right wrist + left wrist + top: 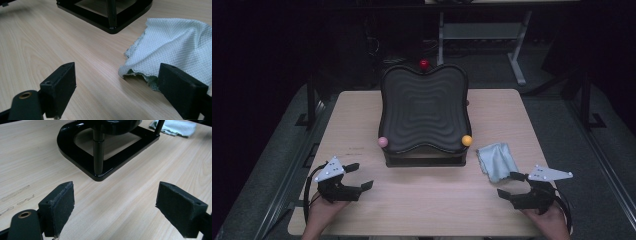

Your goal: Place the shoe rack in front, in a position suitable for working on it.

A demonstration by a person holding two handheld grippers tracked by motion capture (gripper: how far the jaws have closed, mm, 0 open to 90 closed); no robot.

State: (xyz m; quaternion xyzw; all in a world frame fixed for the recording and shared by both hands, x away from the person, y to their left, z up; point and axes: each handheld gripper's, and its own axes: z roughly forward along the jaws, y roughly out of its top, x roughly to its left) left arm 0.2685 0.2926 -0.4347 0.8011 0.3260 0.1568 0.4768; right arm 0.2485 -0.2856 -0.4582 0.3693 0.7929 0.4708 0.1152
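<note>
A black wavy-topped stand (424, 109) sits in the middle of the wooden table (362, 115), with a pink ball (383, 141), an orange ball (467, 140) and a red ball (424, 64) at its edges. A crumpled pale blue cloth (496, 160) lies to its right. My left gripper (360, 176) rests open near the front left, with bare table between its jaws. In the left gripper view the stand's base and post (98, 152) lie ahead. My right gripper (511, 183) stands open at the front right, just short of the cloth (175, 47), whose near edge reaches its right jaw.
Beyond the table are a dark floor and a metal table frame (517, 55) at the back right. Bare wood runs along the front of the table between the two hands.
</note>
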